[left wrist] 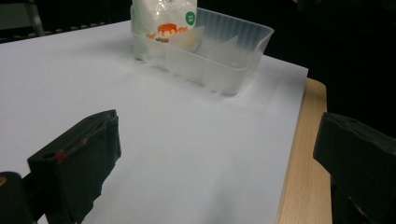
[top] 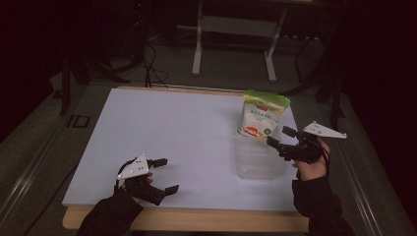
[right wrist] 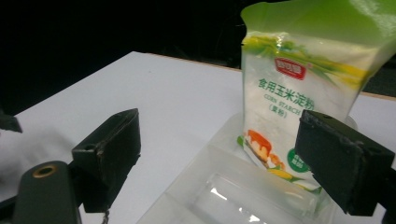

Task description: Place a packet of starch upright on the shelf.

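Note:
A green and white bag of corn starch (top: 260, 115) (right wrist: 299, 93) stands upright in the far end of a clear plastic container (top: 258, 164) (right wrist: 224, 186) at the right of the white sheet (top: 172, 132). My right gripper (top: 280, 136) (right wrist: 219, 140) is open just right of the container, jaws pointing left at the bag with nothing between them. My left gripper (top: 168, 174) (left wrist: 217, 149) hovers open near the front left of the sheet, holding nothing. In the left gripper view the bag (left wrist: 163, 18) and the container (left wrist: 224, 60) lie farther off.
The white sheet covers a wooden table whose front edge (top: 196, 219) (left wrist: 303, 154) shows bare. Behind the table stand a metal frame's legs (top: 196, 49) with cables (top: 150, 64) on the dark floor. Bare sheet stretches between the left gripper and the container.

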The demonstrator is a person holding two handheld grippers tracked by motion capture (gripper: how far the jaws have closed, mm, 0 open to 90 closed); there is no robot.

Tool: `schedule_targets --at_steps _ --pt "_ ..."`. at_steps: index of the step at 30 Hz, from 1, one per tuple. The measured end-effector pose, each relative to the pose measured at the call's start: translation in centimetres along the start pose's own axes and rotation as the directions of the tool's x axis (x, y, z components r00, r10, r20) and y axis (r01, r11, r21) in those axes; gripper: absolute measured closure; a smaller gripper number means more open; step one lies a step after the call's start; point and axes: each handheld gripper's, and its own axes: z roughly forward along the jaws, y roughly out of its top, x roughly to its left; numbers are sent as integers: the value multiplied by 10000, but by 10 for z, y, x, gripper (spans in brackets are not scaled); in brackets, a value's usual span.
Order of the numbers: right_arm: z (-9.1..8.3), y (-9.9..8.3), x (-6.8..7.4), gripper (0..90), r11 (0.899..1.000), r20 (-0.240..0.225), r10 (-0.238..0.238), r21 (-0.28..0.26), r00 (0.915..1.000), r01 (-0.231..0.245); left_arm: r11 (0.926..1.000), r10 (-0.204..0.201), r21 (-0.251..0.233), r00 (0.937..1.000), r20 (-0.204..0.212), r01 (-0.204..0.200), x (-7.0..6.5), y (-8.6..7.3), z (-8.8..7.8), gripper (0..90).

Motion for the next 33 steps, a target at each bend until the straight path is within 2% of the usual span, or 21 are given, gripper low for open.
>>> schedule_targets --at_steps 5,7,18,23,28,33 --pt "-5 -3 8 143 10000 -223 -78 -31 9997 78 10000 -5 18 10000 12 4 0 0 0 13" --pt "-8 -7 17 143 9994 -258 -359 -20 9990 359 10000 -26 29 10000 36 26 0 -1 1 13" --pt "-16 -22 50 141 9985 -1204 -546 -130 9912 534 10000 20 36 10000 50 -20 -1 0 0 13" --pt "-17 -30 64 140 9974 -1450 -723 -82 9868 719 10000 35 24 10000 62 -35 -1 0 -1 13" --pt "-16 -39 75 139 9957 -1468 -911 26 9850 925 10000 65 19 10000 65 -65 -1 0 -1 13" --pt "-16 -49 83 139 9954 -1670 -953 -33 9813 961 10000 61 3 9999 82 -61 -2 0 -1 13"
